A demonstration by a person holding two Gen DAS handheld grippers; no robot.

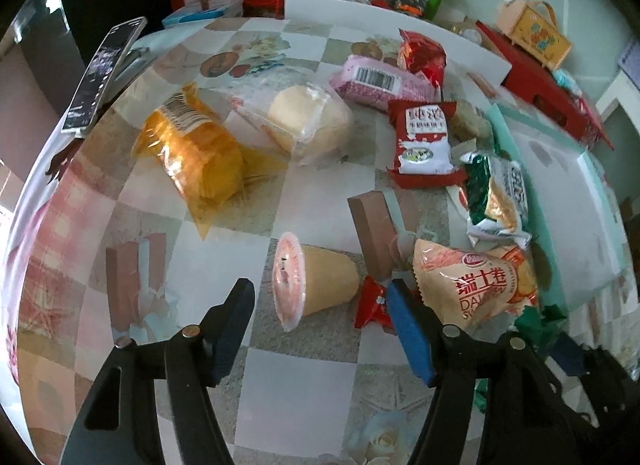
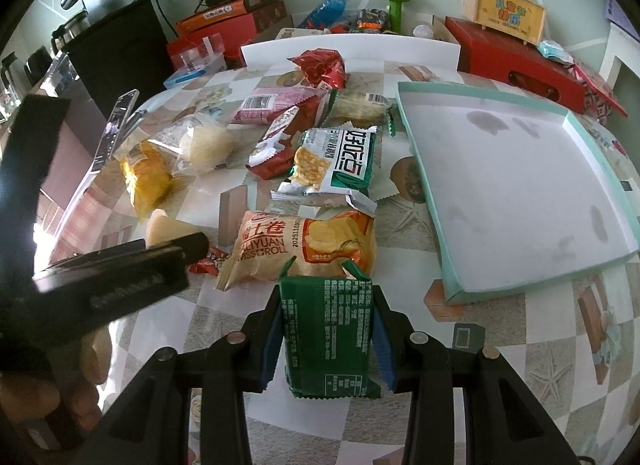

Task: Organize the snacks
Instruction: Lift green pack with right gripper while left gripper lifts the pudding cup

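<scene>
A table (image 2: 360, 425) under a checked, picture-printed cloth fills both views, against a pale green wall stacked with red boxes (image 2: 520, 61) and a black cabinet (image 2: 116, 37). On its right side lies a shallow teal-rimmed tray (image 2: 424, 169), its white floor bare and stained. Snacks are scattered left of it: a Swiss-roll bag (image 2: 304, 245) nearest, a green-and-white cracker pack (image 2: 340, 161) behind it, then a red-and-white pack (image 2: 280, 137), a pink pack (image 2: 272, 105), a clear-wrapped bun (image 2: 204, 141) and a yellow bag (image 2: 146, 181).

The right gripper (image 2: 326, 339) is clamped on a green packet (image 2: 328, 329), both blue pads pressing its sides, held above the cloth just in front of the Swiss-roll bag.

The left gripper (image 1: 320, 325) stands open over the cloth, holding nothing. A peach cup (image 1: 316, 285) lies on its side just beyond the fingertips, a small red wrapper (image 1: 372, 301) beside it.
</scene>
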